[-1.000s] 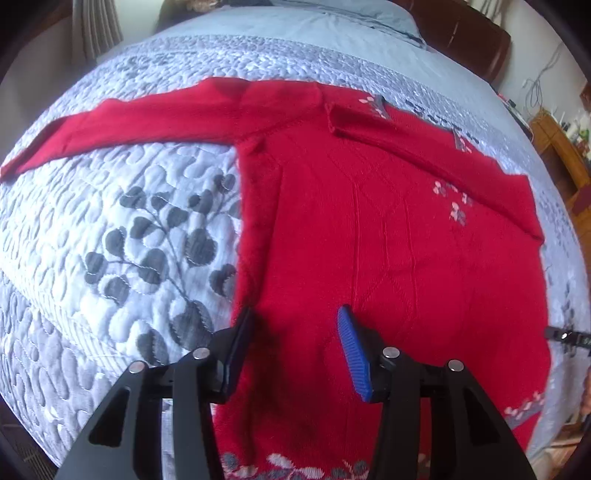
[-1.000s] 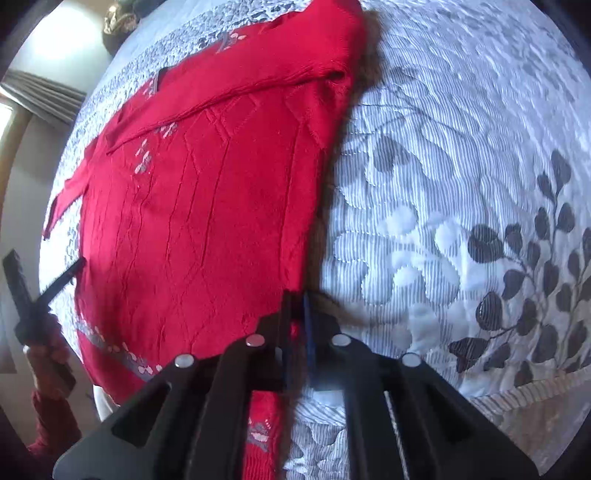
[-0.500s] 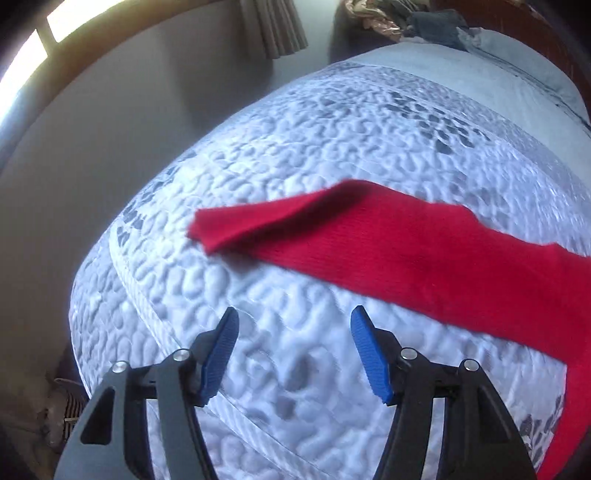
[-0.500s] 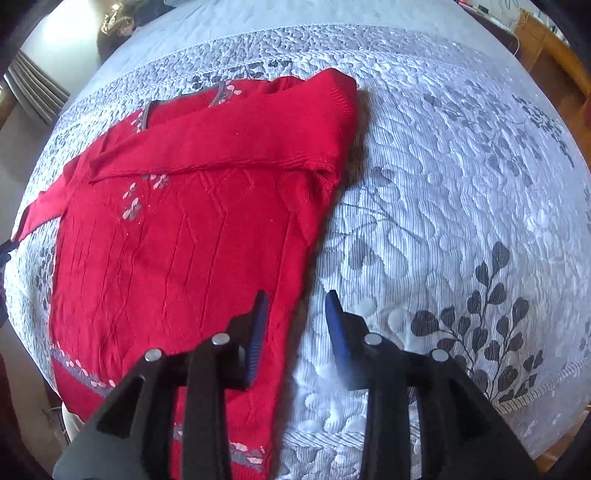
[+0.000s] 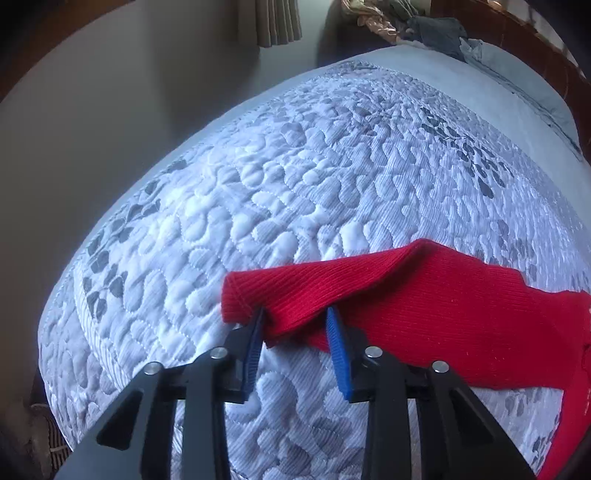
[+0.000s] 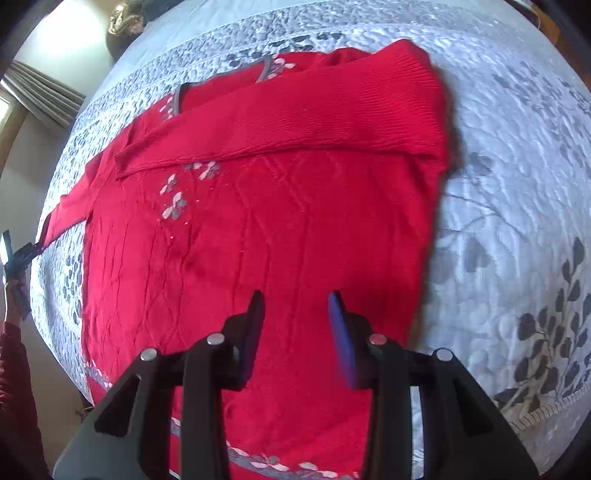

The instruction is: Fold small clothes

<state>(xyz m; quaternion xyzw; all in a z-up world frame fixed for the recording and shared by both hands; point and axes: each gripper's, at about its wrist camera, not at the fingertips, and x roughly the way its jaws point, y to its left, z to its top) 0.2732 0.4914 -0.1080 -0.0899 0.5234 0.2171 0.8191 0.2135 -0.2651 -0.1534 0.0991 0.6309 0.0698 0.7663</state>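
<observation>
A red knit sweater (image 6: 280, 206) with small floral embroidery lies flat on the quilted bed (image 6: 517, 184). One sleeve (image 6: 303, 122) is folded across its chest. The other sleeve (image 5: 424, 295) stretches out sideways. My left gripper (image 5: 295, 325) is open, its jaws on either side of that sleeve's cuff (image 5: 251, 295), which is bunched up between them. My right gripper (image 6: 295, 310) is open and empty above the sweater's lower body. My left gripper also shows in the right wrist view (image 6: 22, 254) at the far left, at the sleeve end.
The grey-and-white leaf-patterned quilt (image 5: 295, 184) covers the bed. Its edge drops to the floor on the left (image 5: 55, 332). A curtain (image 5: 277, 22) and a pile of items (image 5: 406, 22) lie beyond the bed's far end.
My left gripper moved from the sweater's hem out to the sleeve cuff and now straddles it. My right gripper opened and moved left over the sweater's body.
</observation>
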